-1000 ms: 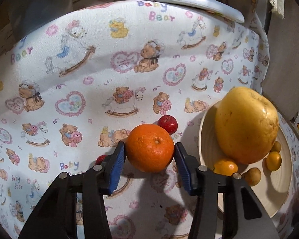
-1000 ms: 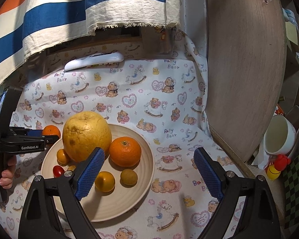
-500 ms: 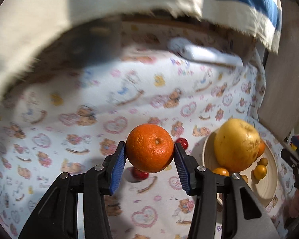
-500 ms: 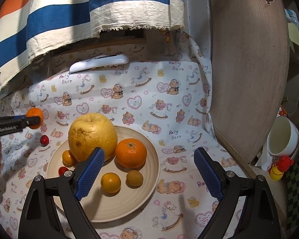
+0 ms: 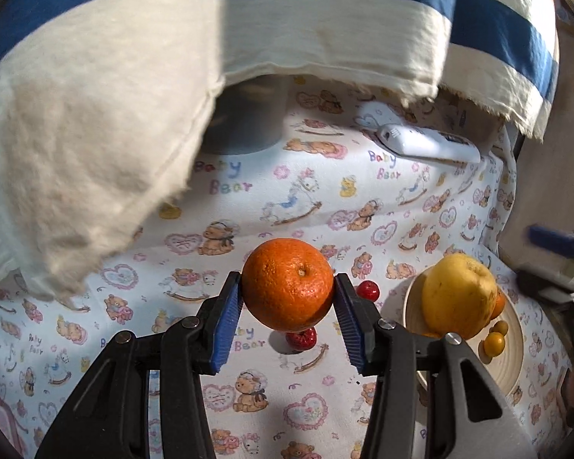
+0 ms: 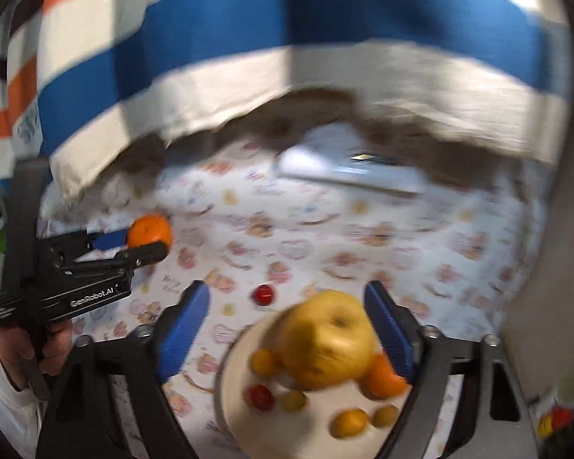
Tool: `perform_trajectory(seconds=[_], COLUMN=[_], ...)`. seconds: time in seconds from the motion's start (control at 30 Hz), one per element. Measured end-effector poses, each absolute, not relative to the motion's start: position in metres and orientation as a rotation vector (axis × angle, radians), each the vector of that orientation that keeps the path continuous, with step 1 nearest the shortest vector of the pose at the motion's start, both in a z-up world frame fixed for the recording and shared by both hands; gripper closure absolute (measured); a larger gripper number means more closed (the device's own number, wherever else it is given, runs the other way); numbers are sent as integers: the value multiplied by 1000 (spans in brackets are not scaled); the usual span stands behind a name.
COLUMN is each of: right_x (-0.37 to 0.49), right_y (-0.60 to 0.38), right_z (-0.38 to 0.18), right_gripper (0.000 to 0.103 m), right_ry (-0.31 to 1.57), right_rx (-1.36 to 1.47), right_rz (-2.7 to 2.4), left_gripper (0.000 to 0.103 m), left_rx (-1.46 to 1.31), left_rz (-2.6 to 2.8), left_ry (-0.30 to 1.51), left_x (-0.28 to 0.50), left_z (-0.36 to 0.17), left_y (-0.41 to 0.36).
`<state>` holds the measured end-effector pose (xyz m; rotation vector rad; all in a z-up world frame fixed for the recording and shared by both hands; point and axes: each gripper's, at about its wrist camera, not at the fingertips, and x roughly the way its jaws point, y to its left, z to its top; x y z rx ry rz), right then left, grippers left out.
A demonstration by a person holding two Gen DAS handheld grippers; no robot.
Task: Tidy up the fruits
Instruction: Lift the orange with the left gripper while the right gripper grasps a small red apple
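the left gripper point(image 5: 287, 323) clamps an orange point(image 5: 287, 284) above the bear-print surface point(image 5: 310, 199), clear of the bowl point(image 5: 514, 359), while the right gripper point(image 6: 287, 329), empty, has just been narrowing: the round orange could slip and roll away.

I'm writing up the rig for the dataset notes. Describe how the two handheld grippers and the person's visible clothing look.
Both grippers have black, angular frames with silver rivets and ribbed blue pads on two fingers: the left gripper and the right gripper match. The right wrist view shows white "GenRobot.AI" lettering on the left gripper's black body. A white sleeve covers the wrist below the hand holding it. No cables are visible.
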<state>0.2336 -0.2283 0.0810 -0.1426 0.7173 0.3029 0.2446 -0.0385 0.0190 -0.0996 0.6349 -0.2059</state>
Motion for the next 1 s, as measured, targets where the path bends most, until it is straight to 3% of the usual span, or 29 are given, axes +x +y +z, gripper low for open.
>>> perform_trajectory(seconds=[0.13, 0.43, 1.0], right_x=[272, 332, 360], right_y=[-202, -188, -154], right_z=[58, 16, -21], right_gripper=[44, 63, 66], right_ry=[861, 1103, 1233], right_rx=[-161, -137, -385], right_rz=[365, 370, 305], left_gripper=[56, 56, 56], left_rx=[-113, -169, -172], left_rz=[-180, -167, -159], left_ry=[624, 676, 685], left_x=[247, 262, 268], left_z=[19, 1, -4], left_y=[-32, -19, -16])
